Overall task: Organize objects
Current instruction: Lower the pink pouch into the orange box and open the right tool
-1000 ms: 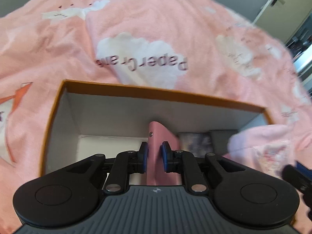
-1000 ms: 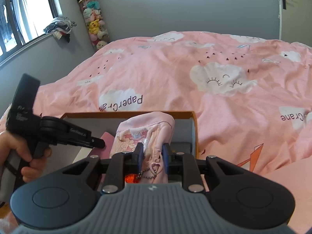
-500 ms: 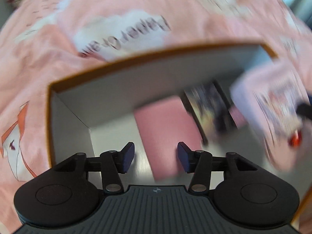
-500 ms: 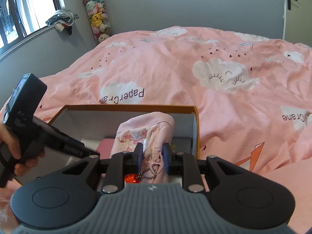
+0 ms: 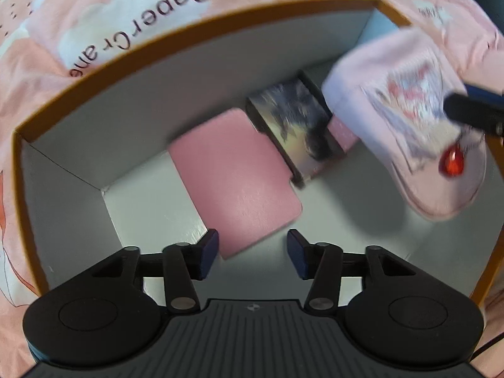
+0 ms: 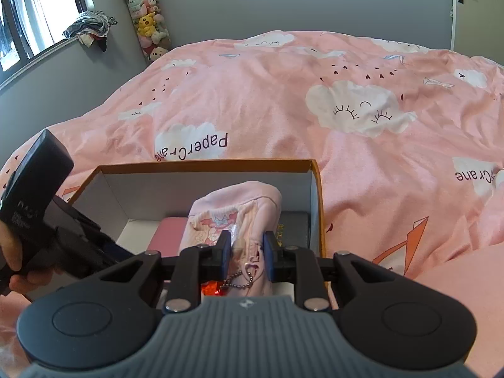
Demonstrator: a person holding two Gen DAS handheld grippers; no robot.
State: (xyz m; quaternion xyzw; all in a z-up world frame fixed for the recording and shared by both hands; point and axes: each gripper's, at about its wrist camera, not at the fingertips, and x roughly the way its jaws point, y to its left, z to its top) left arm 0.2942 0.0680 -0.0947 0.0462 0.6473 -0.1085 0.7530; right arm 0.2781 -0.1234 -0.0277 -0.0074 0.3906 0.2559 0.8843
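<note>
Cardboard box [image 5: 195,28] with an orange rim and pale inner walls fills the left wrist view, sitting on a pink duvet [image 5: 104,0] printed with white clouds and the words "PaperCrane". The left gripper [image 5: 252,253] points straight down into it, its blue-padded jaws apart and opening, with nothing pressed between them; a corner of a flat pink booklet [image 5: 234,178] lies on the box floor just below the gap. Just beside the booklet, toward the far wall, rests a dark-edged picture card or small case [image 5: 296,126], too blurred to read. At the right a pale pink pouch [image 5: 406,119] with a cartoon print and a red charm [image 5: 452,163] hangs over the box, held by the other tool. From the right wrist view, the right gripper [image 6: 246,253] is clamped on the lower end of that pink pouch [image 6: 236,211], a bead chain and the red charm [image 6: 209,288] dangling beneath the pads. The pouch stands upright above the box [image 6: 201,165], over its right half, with the pink booklet [image 6: 168,230] behind it to the left. At the left edge a hand [image 6: 19,274] grips the black handle of the left tool. Beyond lie the duvet [image 6: 283,94], a grey wall, a window and a column of plush toys [image 6: 146,22].
</note>
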